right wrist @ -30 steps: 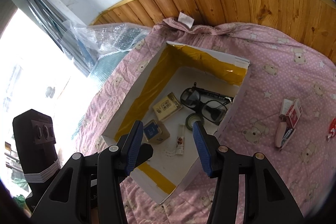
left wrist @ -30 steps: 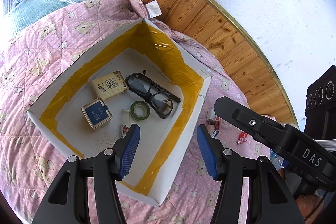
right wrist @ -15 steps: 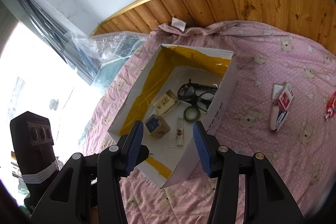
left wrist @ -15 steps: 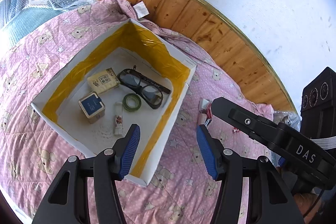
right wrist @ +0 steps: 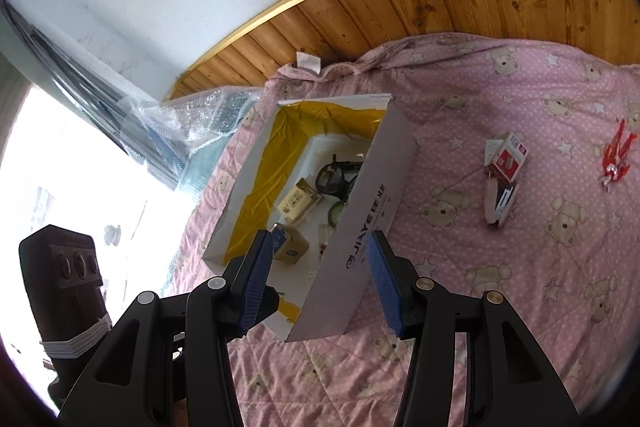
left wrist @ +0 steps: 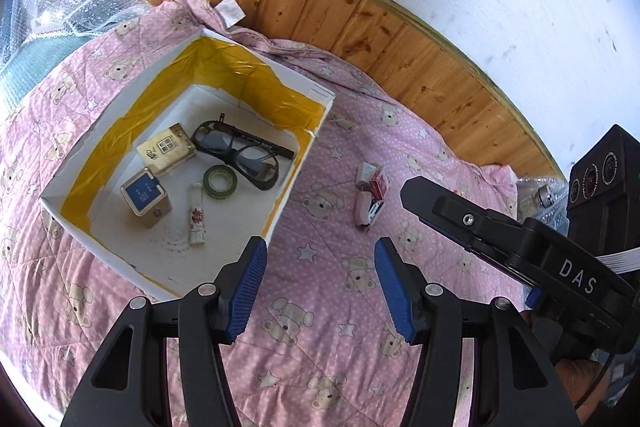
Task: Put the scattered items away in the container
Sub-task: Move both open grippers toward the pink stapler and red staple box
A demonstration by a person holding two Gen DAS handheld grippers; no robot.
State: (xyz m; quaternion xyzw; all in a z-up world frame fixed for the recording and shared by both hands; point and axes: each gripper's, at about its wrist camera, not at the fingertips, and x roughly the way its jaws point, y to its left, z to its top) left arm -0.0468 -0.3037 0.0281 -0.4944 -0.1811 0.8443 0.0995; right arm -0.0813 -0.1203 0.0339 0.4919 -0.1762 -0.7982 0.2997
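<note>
**Both claws drawn back from the box; loose items now in reach**

Pink bear-print quilt [left wrist: 328,311] against wood panelling carries everything. From left to right I read: the box [left wrist: 308,163], white with yellow tape lining, holding a tan packet [left wrist: 166,149], a blue-lidded tin [left wrist: 145,195], a small tube [left wrist: 197,217], a green tape roll [left wrist: 220,181] and glasses [left wrist: 240,155]; then, on the quilt well apart from the box, a red-and-white carton [left wrist: 374,181] touching a pink stapler [left wrist: 367,213]; farthest right, a red figure [right wrist: 616,157].

Over the past second I have pulled both claws away from the box, so its interior has shrunk in both views and the loose items have come into frame. My left gripper [left wrist: 320,291] is released and empty above bare quilt beside the box corner. My right gripper [right wrist: 326,283] is likewise released and empty, hovering near the box's outer wall.

I judge the box part-filled, with three items left; the carton and stapler look like the next pick.
</note>
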